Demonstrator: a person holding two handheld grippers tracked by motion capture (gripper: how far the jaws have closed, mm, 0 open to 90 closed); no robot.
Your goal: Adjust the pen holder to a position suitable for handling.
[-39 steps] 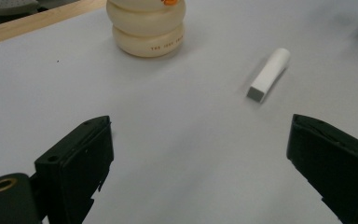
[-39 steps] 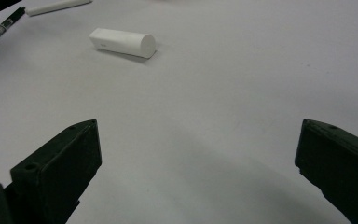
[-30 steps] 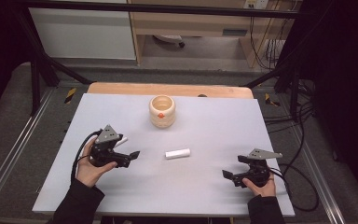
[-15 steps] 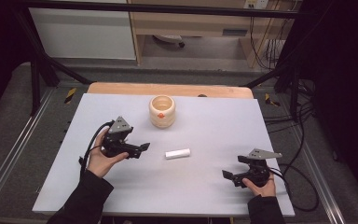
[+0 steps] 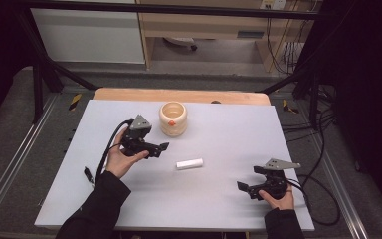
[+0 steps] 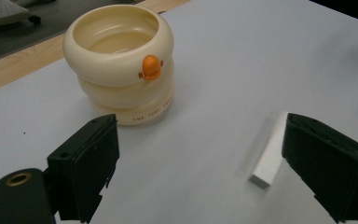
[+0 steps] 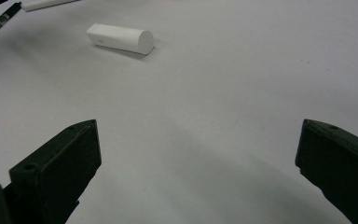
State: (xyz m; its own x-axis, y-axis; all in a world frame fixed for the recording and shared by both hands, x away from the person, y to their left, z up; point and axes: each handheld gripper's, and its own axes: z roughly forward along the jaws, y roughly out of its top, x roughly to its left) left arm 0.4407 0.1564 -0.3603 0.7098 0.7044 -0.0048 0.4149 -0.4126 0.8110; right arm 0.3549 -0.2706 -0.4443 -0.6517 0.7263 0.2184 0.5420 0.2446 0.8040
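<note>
While the left claw hangs above the bench with its jaws spread and nothing between them, the white stick lies flat on the bare surface, just ahead and to the right of that claw and well short of the cream cup. In the left gripper view the stick sits close beside the right-hand jaw, partly hidden by it, not centred in the gap. The right claw rests near the bench's near right corner, jaws also spread and empty, the stick well apart from it.

Risks, as judged: closing off-centre would nudge the stick aside; being rounded, it may roll. A wide approach could also knock the cup, which stands near.
</note>
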